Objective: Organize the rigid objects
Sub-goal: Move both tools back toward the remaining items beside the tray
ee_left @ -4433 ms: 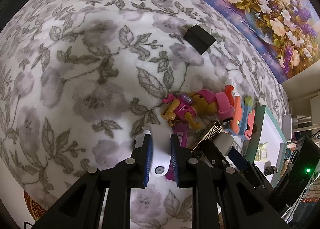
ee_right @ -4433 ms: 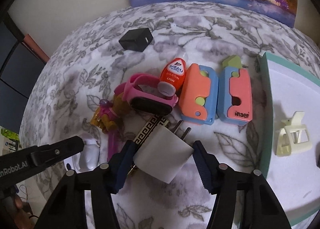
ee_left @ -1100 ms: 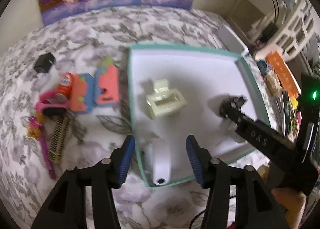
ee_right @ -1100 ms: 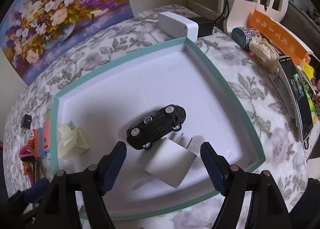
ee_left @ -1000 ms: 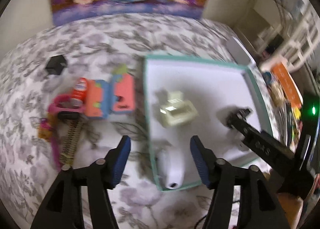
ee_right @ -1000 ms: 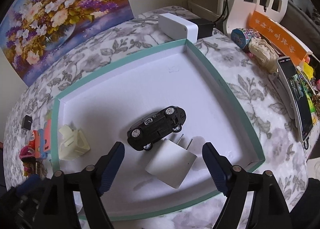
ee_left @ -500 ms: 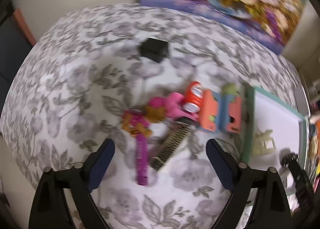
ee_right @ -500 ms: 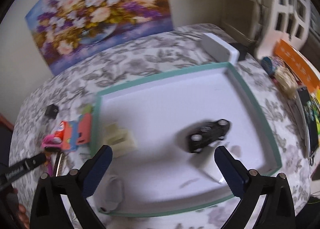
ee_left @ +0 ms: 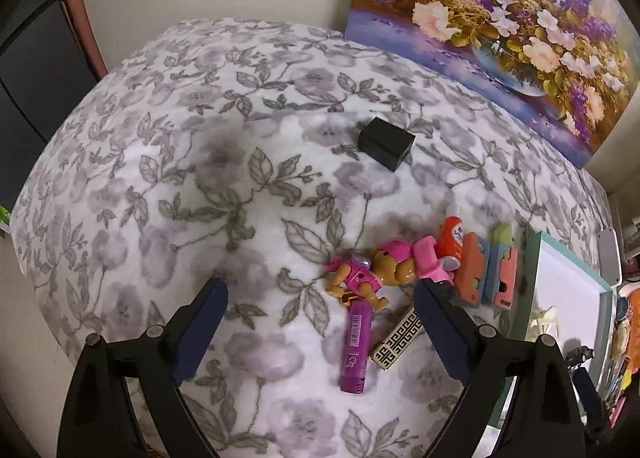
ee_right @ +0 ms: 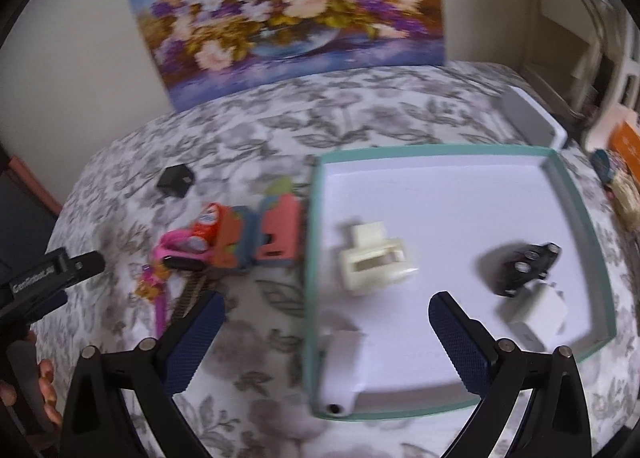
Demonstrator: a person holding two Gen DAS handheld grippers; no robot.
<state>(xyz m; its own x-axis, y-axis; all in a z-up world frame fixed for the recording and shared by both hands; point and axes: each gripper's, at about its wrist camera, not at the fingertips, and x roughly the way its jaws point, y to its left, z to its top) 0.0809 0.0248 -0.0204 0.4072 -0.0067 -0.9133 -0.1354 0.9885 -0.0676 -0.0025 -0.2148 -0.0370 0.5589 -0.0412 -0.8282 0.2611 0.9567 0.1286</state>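
Both my grippers hang empty, jaws spread wide. Left gripper [ee_left: 320, 318] hovers over the toy pile, incl. pink dog figure [ee_left: 370, 276] & purple tube [ee_left: 355, 346], just left of the teal tray [ee_right: 576, 210]; right gripper [ee_right: 326, 332] sits above the tray's near-left corner, w/ car [ee_right: 520, 264] & charger [ee_right: 534, 316] already inside.

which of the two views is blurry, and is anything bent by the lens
Right wrist view: motion-smeared, so the toy car and clip in the tray look soft. Left wrist view: sharp, with crisp print on the purple tube and the black box. Both views: fisheye bulges the floral cloth and darkens the corners.
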